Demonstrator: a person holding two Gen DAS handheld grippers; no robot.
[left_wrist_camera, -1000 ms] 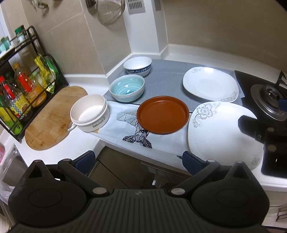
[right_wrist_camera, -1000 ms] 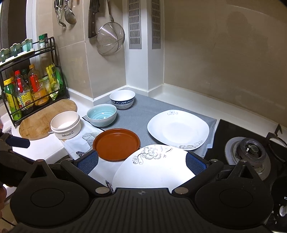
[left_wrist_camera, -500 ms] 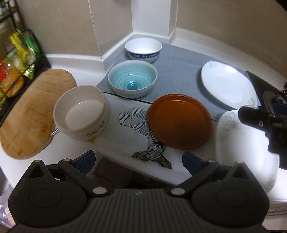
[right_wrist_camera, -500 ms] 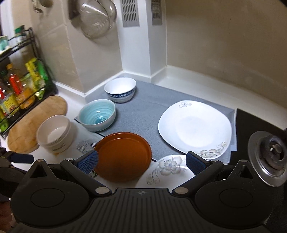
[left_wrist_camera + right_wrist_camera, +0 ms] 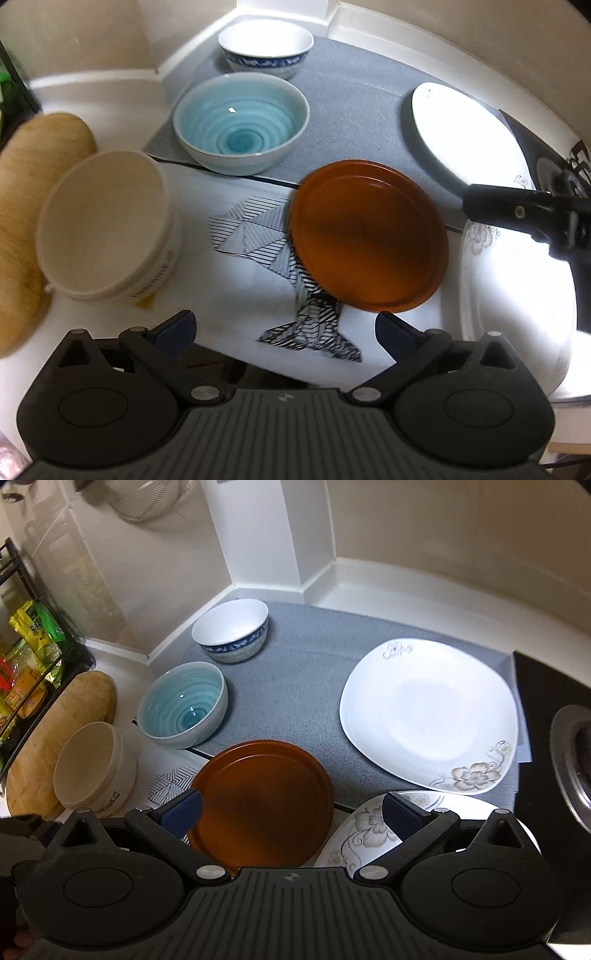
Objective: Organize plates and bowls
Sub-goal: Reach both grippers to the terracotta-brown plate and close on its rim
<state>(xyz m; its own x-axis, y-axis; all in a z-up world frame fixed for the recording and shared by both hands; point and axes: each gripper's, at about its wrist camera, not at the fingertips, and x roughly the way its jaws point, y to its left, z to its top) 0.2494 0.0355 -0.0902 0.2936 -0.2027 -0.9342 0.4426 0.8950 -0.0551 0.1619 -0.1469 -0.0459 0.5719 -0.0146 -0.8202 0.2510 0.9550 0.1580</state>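
Step now: I am only getting close; nothing is picked up yet.
My left gripper [image 5: 284, 326]: open wide, holding nothing, low over the patterned cloth [image 5: 258, 236].
My right gripper [image 5: 291, 806]: open wide, holding nothing, above the brown plate [image 5: 258, 797] and the near flowered plate [image 5: 365, 827].
Bowls: the cream bowl [image 5: 103, 225], blue bowl [image 5: 240, 122] and blue-rimmed bowl [image 5: 264, 46] sit in a row on my left.
Far plate: the white plate [image 5: 428, 712] lies flat on the grey mat [image 5: 295, 672].
Next move: I think one finger must slide under a thin rim.
Edges: the brown plate looks near the counter's front edge, but the view is blurry.
Room: the grey mat's middle is free.
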